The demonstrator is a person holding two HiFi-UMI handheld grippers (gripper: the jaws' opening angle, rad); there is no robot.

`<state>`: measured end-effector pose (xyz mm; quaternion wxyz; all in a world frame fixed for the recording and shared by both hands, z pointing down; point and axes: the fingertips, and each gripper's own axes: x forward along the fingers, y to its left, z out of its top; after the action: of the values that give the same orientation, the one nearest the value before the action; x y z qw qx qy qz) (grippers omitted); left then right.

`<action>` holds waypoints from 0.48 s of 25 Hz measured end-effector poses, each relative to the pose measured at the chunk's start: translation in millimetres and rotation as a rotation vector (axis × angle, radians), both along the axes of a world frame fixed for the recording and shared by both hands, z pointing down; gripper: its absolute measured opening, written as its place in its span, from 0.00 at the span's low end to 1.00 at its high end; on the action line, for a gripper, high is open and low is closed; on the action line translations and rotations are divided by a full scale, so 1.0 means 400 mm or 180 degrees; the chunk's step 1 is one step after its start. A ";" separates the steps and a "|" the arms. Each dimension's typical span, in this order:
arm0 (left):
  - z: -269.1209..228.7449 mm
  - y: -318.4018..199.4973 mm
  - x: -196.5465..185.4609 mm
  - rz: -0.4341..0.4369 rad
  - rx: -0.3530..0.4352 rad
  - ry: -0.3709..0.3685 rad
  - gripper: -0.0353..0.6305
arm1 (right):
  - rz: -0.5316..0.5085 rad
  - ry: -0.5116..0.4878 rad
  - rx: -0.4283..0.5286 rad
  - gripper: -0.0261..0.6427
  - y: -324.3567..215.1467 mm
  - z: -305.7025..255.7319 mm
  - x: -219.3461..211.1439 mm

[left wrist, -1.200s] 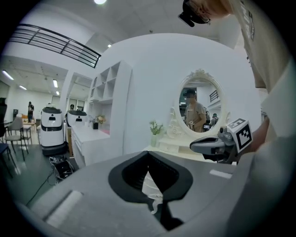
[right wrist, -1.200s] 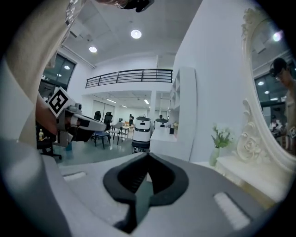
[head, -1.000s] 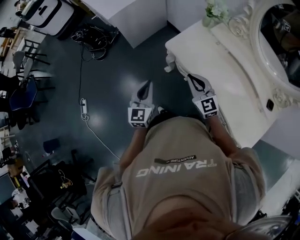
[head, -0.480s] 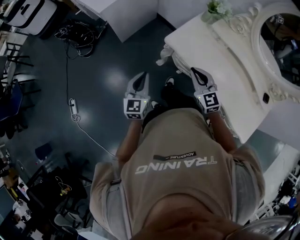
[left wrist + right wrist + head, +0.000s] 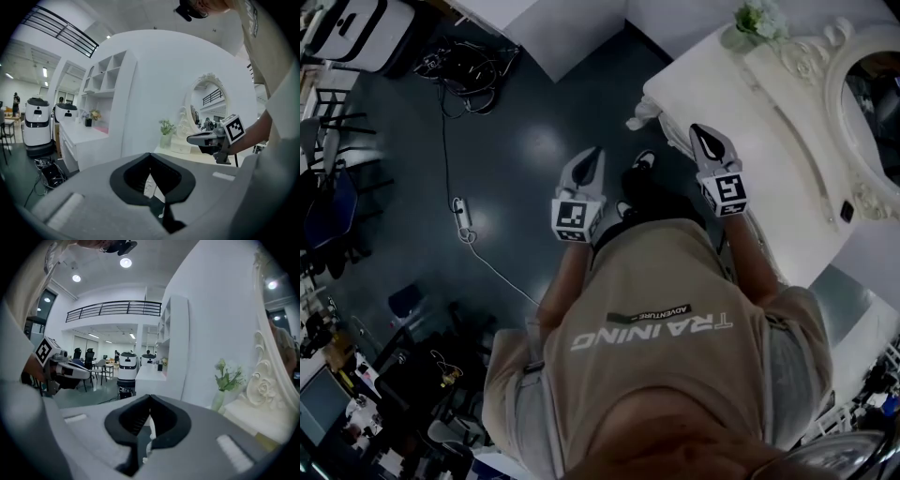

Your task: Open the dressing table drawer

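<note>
Far left: office chairs (image 5: 337,202) at the frame edge, and a cable with a power strip (image 5: 462,214) on the dark floor (image 5: 534,112). We hold the left tool (image 5: 599,152) out over that floor, well apart from the furniture. Its own view shows the jaws clenched tip to tip with nothing between them. Our shoes (image 5: 643,161) show between the two tools. The right tool (image 5: 697,132) is held about level with the left, at the front edge of the white dressing table (image 5: 741,112) and near its carved corner leg (image 5: 639,114). Its jaws are also clenched and empty, and we can't tell whether it touches the edge.

Drawer: we can't make out its front in any view. The head view shows only the dressing table's counter top, which fills the right side, just beside the right tool. Further right, a vase of flowers (image 5: 757,21) stands at the counter's far corner, next to the ornate oval mirror (image 5: 874,98).
</note>
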<state>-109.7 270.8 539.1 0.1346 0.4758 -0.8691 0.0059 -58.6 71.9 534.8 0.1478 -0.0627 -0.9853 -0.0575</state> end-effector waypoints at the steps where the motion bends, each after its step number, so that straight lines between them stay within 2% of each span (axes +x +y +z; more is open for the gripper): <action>1: -0.006 -0.024 -0.022 0.0044 0.0000 -0.0009 0.06 | 0.0017 -0.0021 -0.0004 0.04 -0.019 -0.001 -0.025; 4: -0.010 -0.095 -0.077 0.0274 -0.0081 -0.0064 0.06 | 0.0135 -0.0102 -0.0033 0.04 -0.074 0.014 -0.088; 8: 0.015 -0.191 -0.144 0.0639 -0.0231 -0.0107 0.06 | 0.0522 -0.0207 -0.0117 0.04 -0.172 0.051 -0.137; 12: -0.017 -0.360 -0.221 0.1034 -0.0300 -0.0227 0.06 | 0.0787 -0.0308 -0.0119 0.04 -0.301 0.022 -0.176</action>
<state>-198.1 126.8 532.4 0.1231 0.6027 -0.7838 0.0853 -129.1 -48.3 543.5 0.1049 0.0593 -0.9924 -0.0234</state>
